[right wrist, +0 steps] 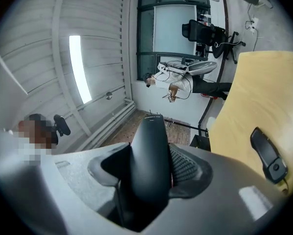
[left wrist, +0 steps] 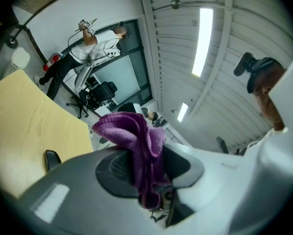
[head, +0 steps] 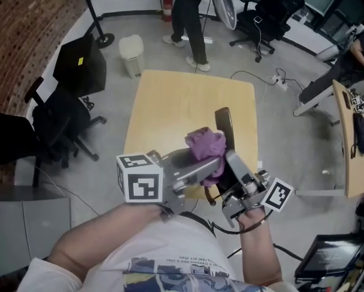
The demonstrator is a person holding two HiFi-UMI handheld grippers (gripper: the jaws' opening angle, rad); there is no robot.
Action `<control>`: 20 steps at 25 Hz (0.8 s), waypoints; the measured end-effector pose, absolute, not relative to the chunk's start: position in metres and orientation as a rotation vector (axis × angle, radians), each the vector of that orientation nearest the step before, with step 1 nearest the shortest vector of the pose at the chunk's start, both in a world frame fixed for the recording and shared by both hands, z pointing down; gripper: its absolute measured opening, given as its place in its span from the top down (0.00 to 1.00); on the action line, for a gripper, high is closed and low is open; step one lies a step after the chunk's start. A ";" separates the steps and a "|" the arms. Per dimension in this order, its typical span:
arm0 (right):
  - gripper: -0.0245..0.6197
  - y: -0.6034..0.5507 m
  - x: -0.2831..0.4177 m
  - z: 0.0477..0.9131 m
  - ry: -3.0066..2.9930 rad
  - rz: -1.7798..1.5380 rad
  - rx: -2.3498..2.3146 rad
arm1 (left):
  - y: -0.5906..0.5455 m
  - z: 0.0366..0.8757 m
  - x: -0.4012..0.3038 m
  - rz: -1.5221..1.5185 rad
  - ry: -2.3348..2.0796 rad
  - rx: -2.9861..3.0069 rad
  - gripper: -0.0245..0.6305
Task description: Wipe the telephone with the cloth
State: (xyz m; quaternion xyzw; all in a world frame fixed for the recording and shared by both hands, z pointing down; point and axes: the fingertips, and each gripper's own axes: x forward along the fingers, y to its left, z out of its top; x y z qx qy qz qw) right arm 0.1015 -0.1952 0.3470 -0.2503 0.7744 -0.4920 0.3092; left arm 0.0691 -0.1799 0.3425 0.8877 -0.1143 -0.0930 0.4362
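Hand-held grippers are meeting in mid-air above a pale yellow table (head: 182,102), seen from a head camera looking steeply down. The left gripper (head: 213,163) is pinching a crumpled purple cloth (head: 205,146). Its own view is showing the jaws closed on the fabric, which is bunching up above them and hanging a little below. The right gripper (head: 231,166) is clamping a black telephone handset (head: 223,126), with its jaws pressing on both sides of the lower half and the rest standing up past them. From above, the cloth is sitting right beside the handset — whether the two are actually touching is hard to tell. A small dark object (right wrist: 267,155) is lying on the table beyond, too unclear to name. A person (head: 191,17) is standing among office chairs (head: 267,17) in the background.

Judging from this, the wiping is either just beginning or under way: both things are lifted and brought together, but nothing is showing how much of the handset is already clean. Rubbing along its length and turning it to reach the other faces are probably remaining — no base unit is showing clearly.
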 end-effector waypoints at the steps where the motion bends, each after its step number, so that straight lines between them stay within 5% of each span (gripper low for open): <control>1: 0.59 -0.196 0.102 0.346 2.041 -1.302 -0.652 | -0.178 0.343 0.070 -0.231 -0.271 2.209 0.74; 20: 0.59 -0.194 0.098 0.327 1.990 -1.276 -0.541 | -0.203 0.332 0.042 -0.131 -0.371 2.327 0.74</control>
